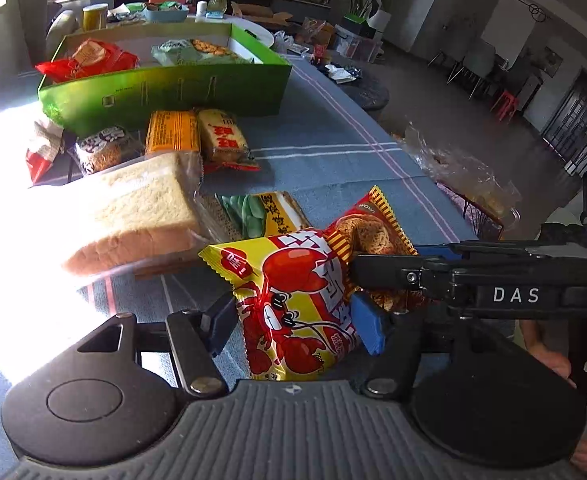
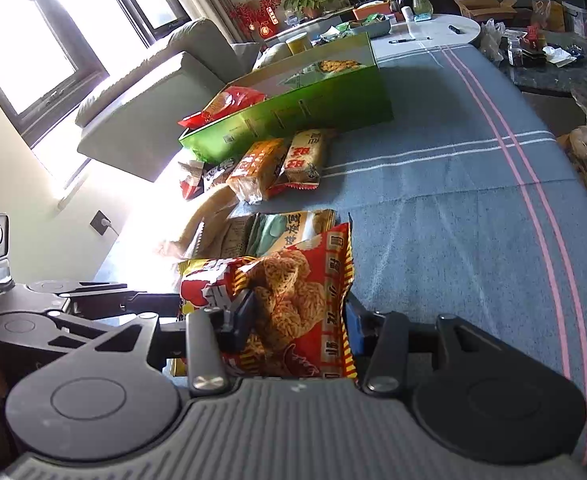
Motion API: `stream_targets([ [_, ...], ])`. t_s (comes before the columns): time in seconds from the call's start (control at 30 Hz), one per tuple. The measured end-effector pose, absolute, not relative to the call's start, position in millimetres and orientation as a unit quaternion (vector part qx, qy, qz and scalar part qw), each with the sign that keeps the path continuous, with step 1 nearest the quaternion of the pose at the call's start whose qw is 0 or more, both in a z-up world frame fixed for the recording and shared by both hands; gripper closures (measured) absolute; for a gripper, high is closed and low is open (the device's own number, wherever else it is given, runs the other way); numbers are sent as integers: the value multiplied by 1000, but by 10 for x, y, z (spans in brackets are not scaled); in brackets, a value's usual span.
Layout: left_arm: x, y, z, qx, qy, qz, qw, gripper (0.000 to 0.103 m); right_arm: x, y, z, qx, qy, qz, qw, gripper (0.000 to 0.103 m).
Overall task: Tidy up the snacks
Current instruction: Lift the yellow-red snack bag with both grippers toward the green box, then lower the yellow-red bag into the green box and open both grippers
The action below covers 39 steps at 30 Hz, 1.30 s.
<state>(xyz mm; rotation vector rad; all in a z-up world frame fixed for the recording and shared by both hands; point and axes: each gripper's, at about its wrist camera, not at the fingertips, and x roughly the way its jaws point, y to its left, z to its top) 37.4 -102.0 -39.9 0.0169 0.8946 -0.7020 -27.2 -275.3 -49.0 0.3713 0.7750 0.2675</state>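
Where the left gripper (image 1: 295, 320) meets the snacks, its two blue pads sit against either side of a yellow crayfish packet (image 1: 293, 304), the jaws narrowed onto it so the packet stands up between them. Just beside it, the right gripper (image 2: 293, 320) has its fingers around a red noodle-snack packet (image 2: 297, 300), one dark finger pressing the left part of the wrapper and the blue pad against its right edge; in the left wrist view that same gripper reaches in from the right with a finger laid across the red packet. The two packets touch and overlap, the yellow one to the left of the red one. Right behind them lies a green-and-yellow pea snack packet (image 1: 265, 212) flat on the blue striped tablecloth (image 1: 333, 152), and to its left a wrapped loaf of sliced bread (image 1: 133, 208) in strong sunlight. Farther back are an orange biscuit packet (image 1: 172, 132) and a pale rice-cracker packet (image 1: 223, 136) side by side, with a dark round-labelled packet (image 1: 103, 150) to their left. Beyond those stands an open green box (image 1: 165, 92) that already holds a red packet (image 1: 89, 58) and a pale green packet (image 1: 197, 52). A grey sofa (image 2: 153, 92) sits beside the table near the bright window (image 2: 33, 40).
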Motion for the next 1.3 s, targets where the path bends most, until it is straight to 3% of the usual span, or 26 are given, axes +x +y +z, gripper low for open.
stream_targets([
  [0.3,411,-1043,130,32,336,-328,882,45,-242,-2781,-36,186,308,140,922,25],
  [0.63,1122,-1121,501,30,295,-298,907,45,523,-2876,304,226,266,145,926,25],
  [1.0,1881,-1287,586,19,279,-283,917,45,1175,-3044,411,241,258,141,925,25],
  [1.3,2343,-1415,335,15,306,-266,914,44,1607,-3105,193,268,283,128,912,25],
])
